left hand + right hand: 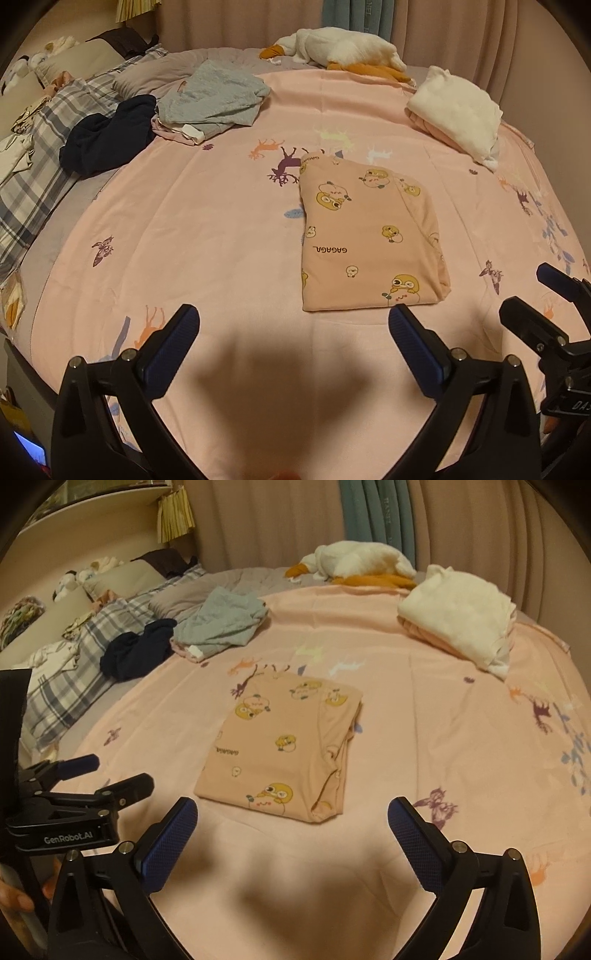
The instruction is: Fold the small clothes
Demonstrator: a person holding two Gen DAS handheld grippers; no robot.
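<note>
A pink garment with yellow duck prints lies folded into a neat rectangle on the pink bedsheet; it also shows in the right wrist view. My left gripper is open and empty, held just short of the garment's near edge. My right gripper is open and empty, close to the garment's near edge. In the left wrist view the right gripper shows at the right edge. In the right wrist view the left gripper shows at the left.
A folded white and pink stack sits at the far right. A loose grey garment and a dark navy one lie at the far left beside plaid pillows. A plush goose lies by the curtain.
</note>
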